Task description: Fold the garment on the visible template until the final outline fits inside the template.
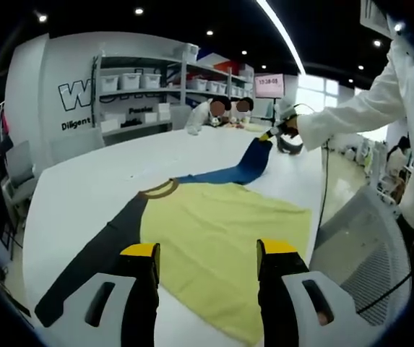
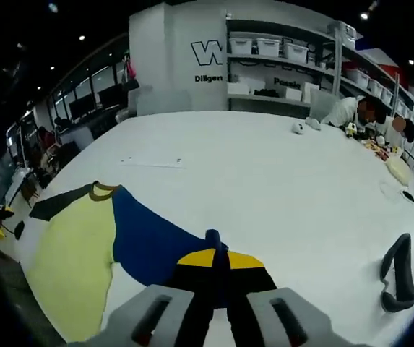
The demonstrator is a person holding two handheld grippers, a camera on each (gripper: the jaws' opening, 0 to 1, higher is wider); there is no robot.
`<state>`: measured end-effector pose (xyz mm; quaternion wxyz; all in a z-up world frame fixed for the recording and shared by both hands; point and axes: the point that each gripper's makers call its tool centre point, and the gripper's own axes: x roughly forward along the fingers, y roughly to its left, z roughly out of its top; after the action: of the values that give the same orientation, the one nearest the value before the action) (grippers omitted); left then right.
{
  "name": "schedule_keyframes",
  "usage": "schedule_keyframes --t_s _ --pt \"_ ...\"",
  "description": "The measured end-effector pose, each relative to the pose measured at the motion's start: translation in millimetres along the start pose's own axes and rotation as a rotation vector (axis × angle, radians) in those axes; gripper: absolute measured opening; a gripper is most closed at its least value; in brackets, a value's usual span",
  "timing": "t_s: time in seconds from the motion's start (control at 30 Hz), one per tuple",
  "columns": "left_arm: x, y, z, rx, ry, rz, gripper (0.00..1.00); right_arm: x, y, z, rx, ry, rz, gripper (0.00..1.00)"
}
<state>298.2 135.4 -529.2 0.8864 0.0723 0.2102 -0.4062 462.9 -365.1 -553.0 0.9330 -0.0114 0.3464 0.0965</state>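
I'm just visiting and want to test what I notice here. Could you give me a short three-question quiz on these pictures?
1. True or false: the right hand-held gripper is shut on the blue sleeve.
2. Which colour is the shirt's body: A) red, B) pale yellow, C) green?
3. Fill in: the left hand-held gripper hovers with its jaws ____ above the shirt's hem.

Key: 1 true, its yellow-tipped jaws pinch the sleeve's end, drawn out across the white table. 2 B, with one blue sleeve and one black sleeve. 3 open, holding nothing.
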Motion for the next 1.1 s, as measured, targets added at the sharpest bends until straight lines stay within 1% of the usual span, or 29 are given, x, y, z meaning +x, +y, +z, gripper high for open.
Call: schedule_keyframes --t_s 0.1,0.13,0.2,0.23,0.3,0.43,0.53,0.57,0.67,0.8,1.0,1.1 --pt "-1.4 1.1 -0.4 0.004 -0.001 0.0 0.51 -1.5 20.7 10.4 0.007 -0.014 0.04 0.0" --pt "-2.0 0.5 -0.5 0.006 -0.001 0.0 0.51 -2.1 29.0 14.7 0.019 -0.02 0.063 0.0" --pt "-3.0 0.3 -0.3 0.009 -0.002 0.0 0.51 -3.0 38.2 20.4 0.019 -0.027 0.085 0.0" --pt "-3.5 0.4 0.0 0.008 -0.004 -0.001 0.51 -4.7 53.9 26.7 0.019 -0.031 0.114 0.0" --pt "-3.6 0.5 0.1 0.01 -0.005 -0.001 0.51 -6.3 65.6 30.5 0.013 -0.032 0.134 0.0" --pt "-5.6 0.8 0.9 0.013 -0.01 -0.004 0.51 -12.2 96.7 42.0 -0.008 -0.045 0.185 0.0" --pt "-6.2 1.9 1.7 0.016 -0.013 -0.004 0.51 -13.3 104.9 49.7 -0.014 -0.056 0.203 0.0" --pt "-6.8 2.3 2.2 0.016 -0.014 -0.005 0.51 -14.9 112.3 54.9 -0.016 -0.063 0.216 0.0" --pt "-8.2 2.9 3.6 0.018 -0.019 -0.005 0.51 -17.4 124.6 63.8 -0.025 -0.075 0.238 0.0" --pt "-9.8 2.9 3.5 0.02 -0.02 -0.004 0.51 -19.0 139.9 70.6 -0.034 -0.08 0.267 0.0" --pt "-12.5 2.5 2.7 0.019 -0.023 -0.002 0.51 -13.1 176.9 81.4 -0.08 -0.075 0.321 0.0" --pt "-13.8 1.2 1.3 0.019 -0.019 -0.005 0.51 -8.1 195.0 83.2 -0.115 -0.063 0.347 0.0"
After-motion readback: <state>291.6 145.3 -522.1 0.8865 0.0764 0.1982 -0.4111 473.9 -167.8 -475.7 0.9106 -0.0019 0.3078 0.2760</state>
